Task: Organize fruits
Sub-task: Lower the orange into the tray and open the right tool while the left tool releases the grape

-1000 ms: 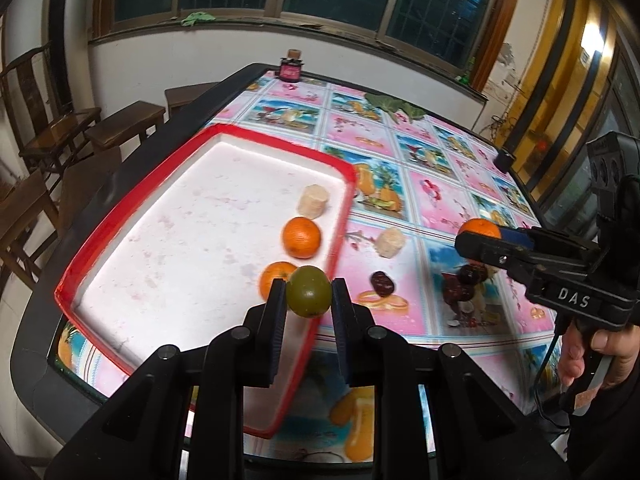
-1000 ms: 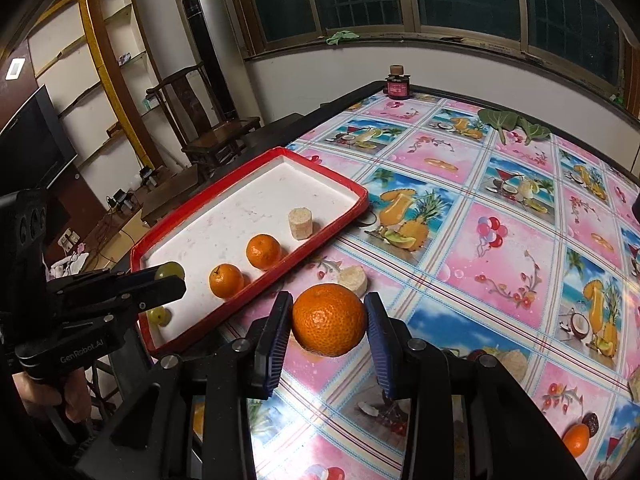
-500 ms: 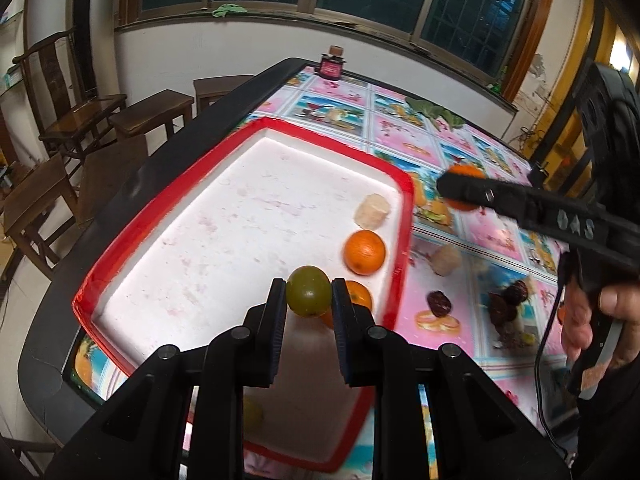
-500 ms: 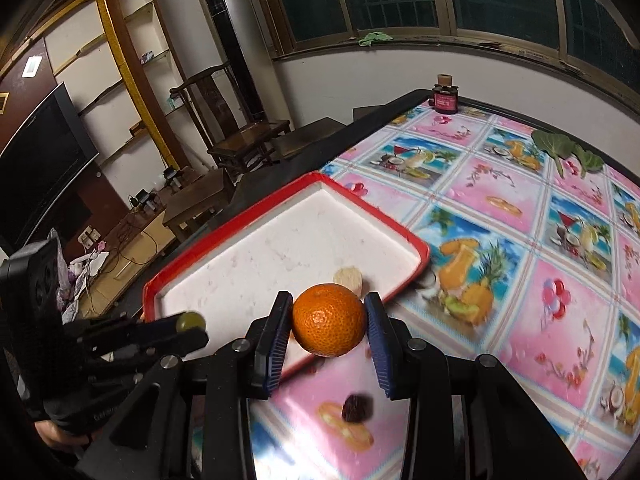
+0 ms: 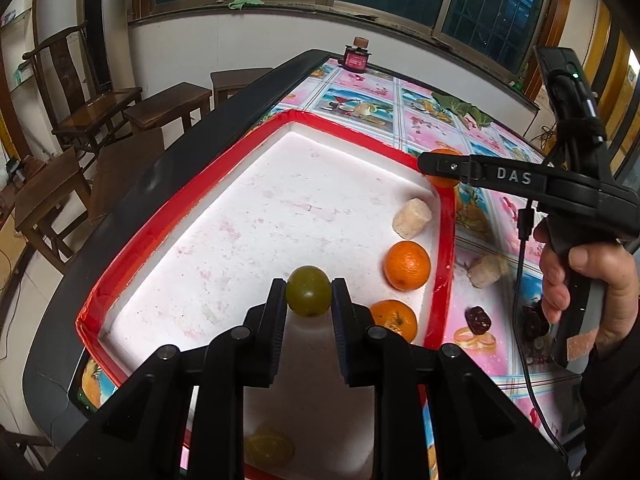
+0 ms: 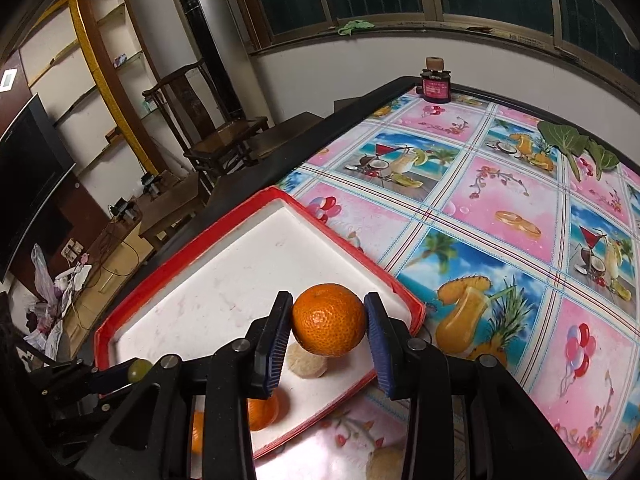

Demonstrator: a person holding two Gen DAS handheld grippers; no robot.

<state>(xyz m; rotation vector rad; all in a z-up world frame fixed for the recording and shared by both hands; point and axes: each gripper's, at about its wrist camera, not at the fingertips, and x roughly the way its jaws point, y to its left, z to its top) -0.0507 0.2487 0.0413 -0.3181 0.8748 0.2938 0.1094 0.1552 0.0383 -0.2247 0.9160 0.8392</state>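
My left gripper (image 5: 309,292) is shut on a green fruit (image 5: 309,290) and holds it above the white tray with a red rim (image 5: 180,196). My right gripper (image 6: 329,322) is shut on an orange (image 6: 329,319) above the tray's right rim (image 6: 400,288); it also shows in the left wrist view (image 5: 442,164). In the tray lie two oranges (image 5: 407,265) (image 5: 394,318), a pale banana piece (image 5: 412,218) and another green fruit (image 5: 269,449) under my left gripper.
On the patterned tablecloth right of the tray lie a second banana piece (image 5: 485,272) and dark dates (image 5: 479,320). A small red jar (image 6: 435,86) stands at the far table edge, green leaves (image 6: 576,144) nearby. Wooden chairs (image 5: 92,100) stand left of the table.
Both grippers have moved left over the tray with their fruits still held. The right gripper with the orange now hangs over the tray's right rim.
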